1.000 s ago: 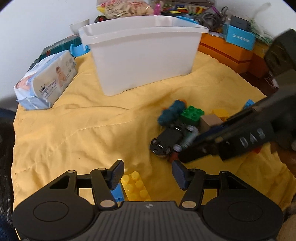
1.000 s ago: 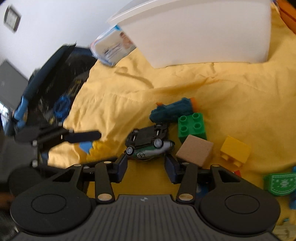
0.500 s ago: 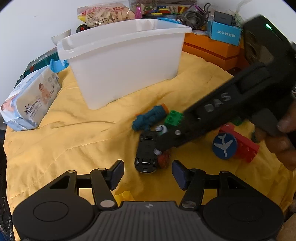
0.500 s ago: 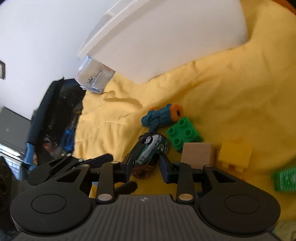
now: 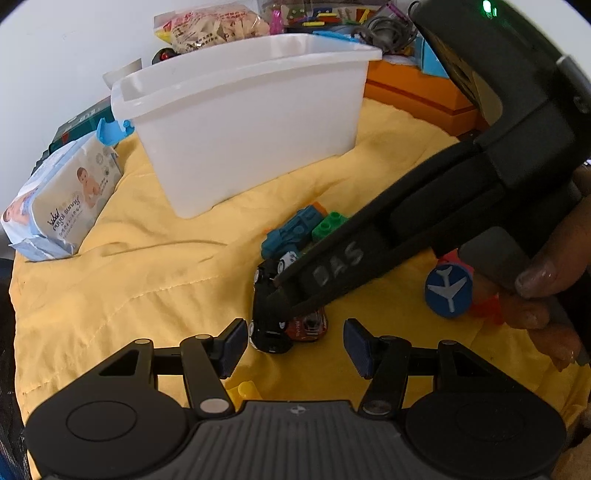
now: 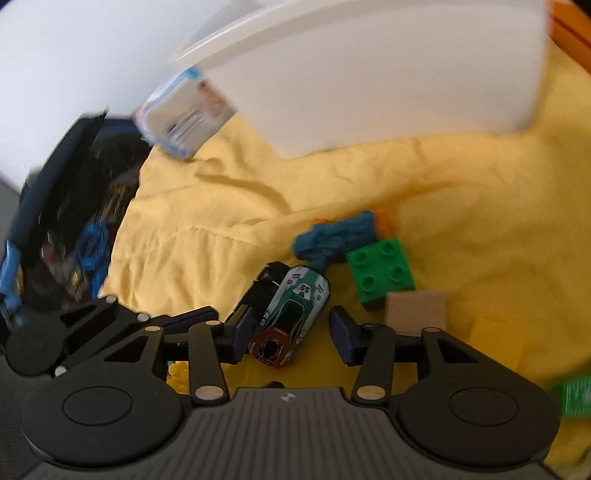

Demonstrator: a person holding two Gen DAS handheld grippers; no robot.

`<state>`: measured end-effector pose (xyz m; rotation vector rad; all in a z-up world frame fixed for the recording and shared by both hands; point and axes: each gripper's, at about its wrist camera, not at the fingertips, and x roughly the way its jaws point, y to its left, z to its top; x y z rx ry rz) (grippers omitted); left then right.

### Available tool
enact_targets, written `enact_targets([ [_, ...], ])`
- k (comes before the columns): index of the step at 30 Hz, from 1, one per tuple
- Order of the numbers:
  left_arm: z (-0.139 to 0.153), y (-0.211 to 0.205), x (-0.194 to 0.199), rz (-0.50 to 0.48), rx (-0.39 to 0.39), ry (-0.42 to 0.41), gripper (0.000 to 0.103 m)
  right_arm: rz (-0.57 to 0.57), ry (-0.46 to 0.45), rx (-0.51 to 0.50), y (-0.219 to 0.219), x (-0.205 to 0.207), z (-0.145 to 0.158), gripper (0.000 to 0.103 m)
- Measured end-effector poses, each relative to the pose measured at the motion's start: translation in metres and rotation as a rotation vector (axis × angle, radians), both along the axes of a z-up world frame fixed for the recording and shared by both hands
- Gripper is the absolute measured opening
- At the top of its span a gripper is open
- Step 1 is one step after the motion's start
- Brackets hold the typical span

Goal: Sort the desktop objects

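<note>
A yellow quilted cloth [image 5: 122, 291] covers the desk and carries everything else. The white plastic bin [image 5: 251, 122] is the largest thing on it and serves here as the landmark: it stands upright toward the far side of the cloth, its open top seen only at the rim. To the bin's left, close beside it, a pack of baby wipes [image 5: 62, 206] lies tilted on the cloth's edge. Behind the bin sit an orange box [image 5: 417, 96] and a bag of snacks [image 5: 210, 27].

In front of the bin, apart from it, is a cluster of toys. Nearest the bin lies a teal toy with an orange end [image 6: 336, 238], and touching it a green building brick [image 6: 382, 271]. A plain wooden cube [image 6: 415, 312] sits just in front of the brick. Nearer still to the cameras, the green-and-white toy car [image 6: 295, 310] rests tilted against a black toy car [image 5: 269, 310]. A blue round disc with an aeroplane sign [image 5: 448, 290] stands to the right of the cars, far from the bin.

The right hand-held gripper [image 6: 284, 328] has the green-and-white car between its fingers; its jaws have just been opening, and a gap shows between the right pad and the car, so it is not gripped. The left hand-held gripper [image 5: 295, 347] hovers open just in front of the black car, holding nothing.
</note>
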<state>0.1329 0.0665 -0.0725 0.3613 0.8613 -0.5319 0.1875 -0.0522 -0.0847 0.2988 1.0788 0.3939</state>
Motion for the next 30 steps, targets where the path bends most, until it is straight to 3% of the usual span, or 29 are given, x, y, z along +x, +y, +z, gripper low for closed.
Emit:
enact_targets([
  [5,0.001,0.001,0.002,0.009,0.021,-0.009,0.063,0.081,-0.025,-0.040,-0.008,-0.012,0.011,0.036],
  [8,0.002,0.000,0.001,-0.020,-0.001,0.017,0.064,0.102,-0.004,-0.020,-0.023,-0.020,0.015,0.035],
  [12,0.005,-0.002,-0.004,-0.069,0.029,0.012,0.063,0.156,-0.004,-0.048,-0.031,-0.027,0.018,0.031],
  [16,0.024,0.013,0.003,-0.076,-0.036,0.040,0.063,0.195,-0.063,-0.108,-0.038,-0.044,0.030,0.031],
  [20,0.029,0.021,0.021,0.025,-0.027,0.009,0.062,0.287,-0.065,-0.124,-0.039,-0.062,0.038,0.031],
  [23,0.017,0.015,0.038,0.130,0.009,0.014,0.062,0.412,-0.102,-0.259,-0.027,-0.080,0.041,0.031],
  [25,0.007,0.007,0.046,0.134,0.016,0.049,0.061,0.490,-0.104,-0.330,-0.017,-0.086,0.044,0.031],
  [26,0.002,0.003,0.048,0.124,0.012,0.064,0.057,0.521,-0.096,-0.354,-0.015,-0.088,0.046,0.031],
  [28,-0.006,-0.010,0.047,0.083,0.016,0.094,0.039,0.567,-0.100,-0.412,-0.010,-0.093,0.048,0.031],
  [29,-0.008,-0.014,0.043,0.065,0.023,0.104,0.023,0.577,-0.104,-0.432,-0.009,-0.095,0.050,0.031],
  [30,-0.008,-0.019,0.038,0.045,0.032,0.099,0.021,0.583,-0.102,-0.442,-0.008,-0.096,0.050,0.031],
])
